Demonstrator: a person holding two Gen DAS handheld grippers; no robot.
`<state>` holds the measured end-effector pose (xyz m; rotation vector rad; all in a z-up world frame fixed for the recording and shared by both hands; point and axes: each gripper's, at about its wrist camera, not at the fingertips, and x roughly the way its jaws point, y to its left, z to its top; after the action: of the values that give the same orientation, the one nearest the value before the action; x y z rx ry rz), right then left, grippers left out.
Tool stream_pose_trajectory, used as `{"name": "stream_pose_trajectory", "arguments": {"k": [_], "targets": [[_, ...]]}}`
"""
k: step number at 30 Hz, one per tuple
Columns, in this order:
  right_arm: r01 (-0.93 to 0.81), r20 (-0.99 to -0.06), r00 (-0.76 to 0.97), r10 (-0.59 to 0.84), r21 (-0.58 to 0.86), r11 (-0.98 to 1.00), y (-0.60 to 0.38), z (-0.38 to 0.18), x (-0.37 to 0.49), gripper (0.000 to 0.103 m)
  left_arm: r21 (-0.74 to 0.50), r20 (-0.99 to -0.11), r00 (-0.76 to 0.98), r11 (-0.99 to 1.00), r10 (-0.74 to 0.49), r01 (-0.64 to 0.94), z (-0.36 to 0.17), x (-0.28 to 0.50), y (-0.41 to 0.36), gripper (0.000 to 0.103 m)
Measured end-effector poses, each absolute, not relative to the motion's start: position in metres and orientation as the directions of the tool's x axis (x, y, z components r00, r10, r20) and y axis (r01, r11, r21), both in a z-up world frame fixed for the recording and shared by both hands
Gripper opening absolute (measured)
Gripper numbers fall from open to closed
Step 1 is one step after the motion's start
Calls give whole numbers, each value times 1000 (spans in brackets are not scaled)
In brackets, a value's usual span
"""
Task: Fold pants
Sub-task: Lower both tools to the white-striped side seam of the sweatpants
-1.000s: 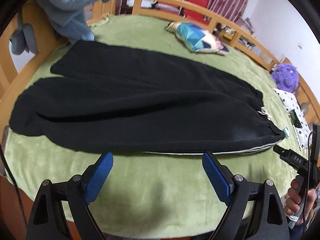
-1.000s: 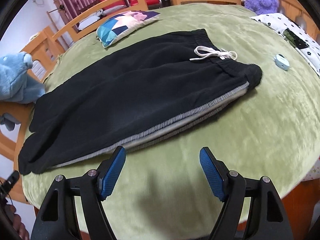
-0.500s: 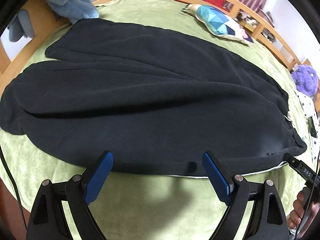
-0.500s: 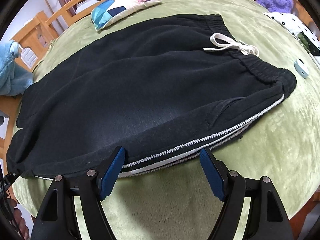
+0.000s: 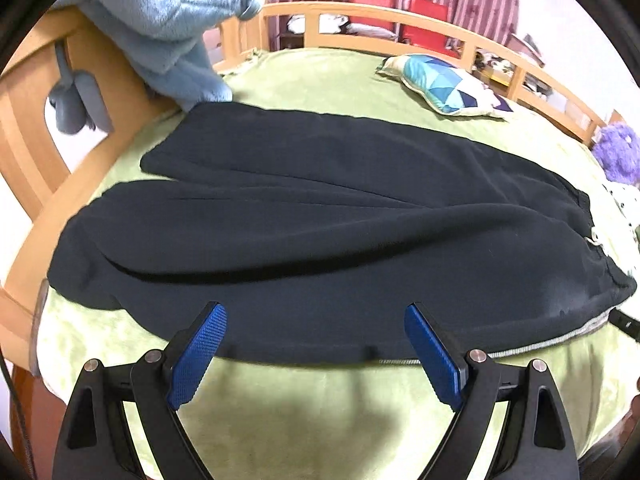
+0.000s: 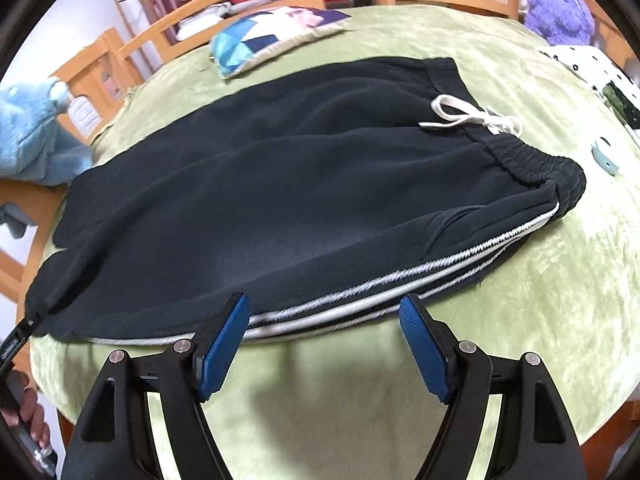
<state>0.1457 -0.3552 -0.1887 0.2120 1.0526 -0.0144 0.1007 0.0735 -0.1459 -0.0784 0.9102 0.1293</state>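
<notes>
Pants, one pair, black, lie flat on green blanket, both legs side by side, waistband at approx. 3 o'clock in left wrist view and leg ends at 9 o'clock. One white drawstring is tied at waistband, at 1 o'clock in right wrist view. White stripes run along the near side seam; I count two, maybe three, as the fabric is blurred there.

Other things: one patchwork pillow at 12 o'clock, one blue plush toy at 11 o'clock in left view, one purple plush toy at 1 o'clock in right view, one small light-blue object at 3 o'clock, well apart from the pants.

Left gripper has its jaws spread wide, holds nothing; tips are just at near edge of the pants, touching or not I cannot tell. Right gripper also wide apart, nothing between the pads, its tips sit at the striped seam.
</notes>
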Motion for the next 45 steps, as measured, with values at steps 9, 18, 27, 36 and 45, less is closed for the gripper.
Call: {"name": "stream_pose_trajectory", "arguments": {"k": [9, 18, 27, 36, 45], "targets": [[173, -828, 560, 6, 125, 977, -343, -159, 87, 76, -111, -803, 597, 981, 6, -159, -145, 65, 115, 90], [187, -821, 570, 40, 177, 966, -331, -160, 57, 68, -117, -836, 548, 986, -33, -119, -155, 52, 138, 90], [221, -825, 565, 24, 179, 959, -342, -177, 78, 68, -147, -837, 546, 977, -41, -153, -168, 70, 149, 90], [305, -833, 550, 50, 256, 917, -373, -199, 119, 68, -272, -834, 539, 939, -119, -212, -189, 99, 174, 91], [349, -824, 551, 133, 373, 860, -394, -220, 151, 75, -375, -836, 514, 883, -191, -282, -214, 116, 194, 91]]}}
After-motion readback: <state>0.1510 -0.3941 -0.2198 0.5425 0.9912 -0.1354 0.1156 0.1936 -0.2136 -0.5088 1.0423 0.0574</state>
